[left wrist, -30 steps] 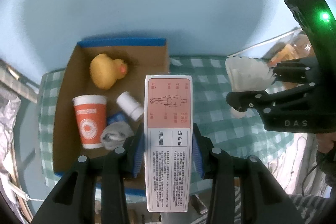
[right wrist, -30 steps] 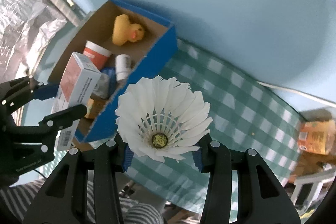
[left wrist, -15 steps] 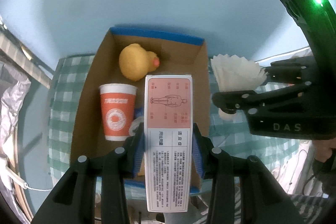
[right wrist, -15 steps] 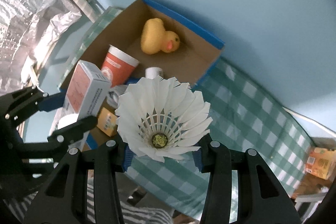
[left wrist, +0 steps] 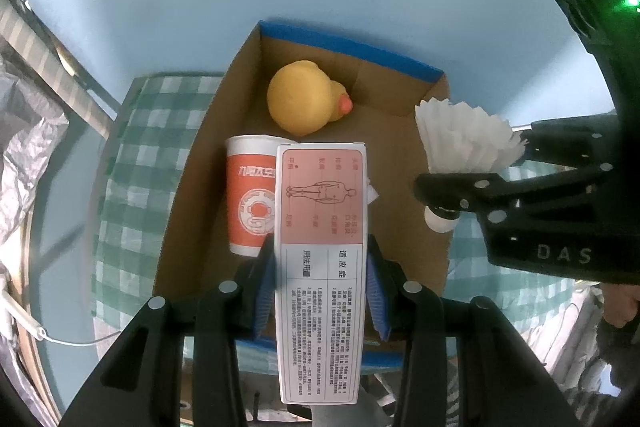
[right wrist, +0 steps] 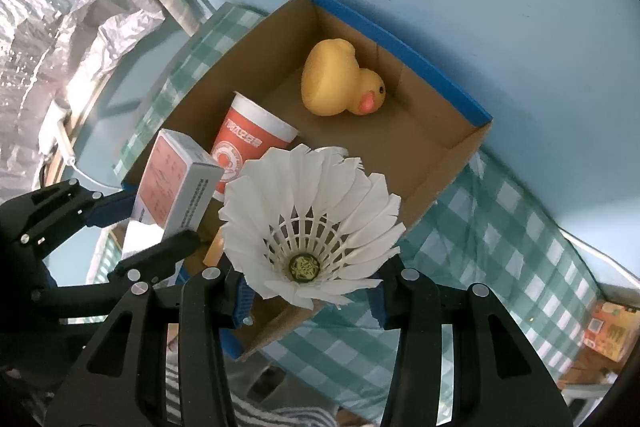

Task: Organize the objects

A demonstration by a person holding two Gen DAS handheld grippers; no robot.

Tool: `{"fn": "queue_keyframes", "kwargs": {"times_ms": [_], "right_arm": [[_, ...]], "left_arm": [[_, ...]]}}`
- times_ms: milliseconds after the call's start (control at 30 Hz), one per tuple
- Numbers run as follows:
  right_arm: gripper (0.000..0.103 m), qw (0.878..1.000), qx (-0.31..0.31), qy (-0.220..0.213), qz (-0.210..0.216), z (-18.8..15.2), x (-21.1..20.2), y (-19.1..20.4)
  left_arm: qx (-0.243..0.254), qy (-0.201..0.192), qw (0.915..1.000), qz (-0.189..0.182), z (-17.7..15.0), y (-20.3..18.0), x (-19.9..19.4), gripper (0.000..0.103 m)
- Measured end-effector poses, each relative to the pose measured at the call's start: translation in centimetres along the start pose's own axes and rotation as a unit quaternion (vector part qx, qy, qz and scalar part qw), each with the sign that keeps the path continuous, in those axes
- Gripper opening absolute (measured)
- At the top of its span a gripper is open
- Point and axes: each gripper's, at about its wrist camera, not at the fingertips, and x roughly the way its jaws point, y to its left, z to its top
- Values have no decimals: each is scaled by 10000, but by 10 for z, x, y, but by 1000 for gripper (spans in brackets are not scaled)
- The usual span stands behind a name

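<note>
My left gripper [left wrist: 320, 283] is shut on a tall white and pink medicine box [left wrist: 322, 259], held above the open cardboard box [left wrist: 188, 187] with blue rims. Inside that box lie a yellow rubber duck [left wrist: 300, 103] and an orange paper cup [left wrist: 250, 199]. My right gripper [right wrist: 310, 293] is shut on a white feather shuttlecock [right wrist: 312, 223], hanging over the box's near right corner. From the left wrist view the shuttlecock [left wrist: 460, 139] and right gripper [left wrist: 444, 197] show at the right. The right wrist view shows the medicine box [right wrist: 174, 187], duck [right wrist: 340, 83] and cup [right wrist: 248, 143].
The cardboard box [right wrist: 452, 163] sits on a green checked tablecloth [right wrist: 500, 239] against a pale blue wall. Silver foil sheeting [right wrist: 72, 11] hangs at the left. An orange carton [right wrist: 608, 335] stands at the far right. Other small items in the box are hidden behind what I hold.
Both grippers have moved over the cardboard box with their loads; the box has slid toward the centre of both views. The small bottle and grey bundle are now hidden behind the medicine box.
</note>
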Motion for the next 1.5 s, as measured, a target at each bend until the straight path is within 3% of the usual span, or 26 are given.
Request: {"fn": "queue_keyframes", "kwargs": {"times_ms": [200,300,367,767,1000,1067,1500], "right_arm": [[49,9999,9,23,-123,2,3,5],[64,9995,60,-18,-299,2,0,6],[68,9992,86,-75,-383,3,-4,7],[72,9984,266,-207,-454,-5,-29,6],[74,9974,470,-332,-434,-18,-47,2],[74,9972,538,-339,-392,-23,-51,0],[74,9937,1032,-250,-361,-60,-54,-16]], "left_arm": [[-45,61,10000,56,2,5,3,41],[-53,43,10000,69,2,8,0,57],[-49,31,9999,128,1,10,-3,64],[82,31,9996,271,-6,4,-33,90],[195,-21,9995,266,-6,-7,-52,94],[197,18,9995,235,-7,-9,-55,103],[222,231,9993,183,-7,-19,-56,102]]}}
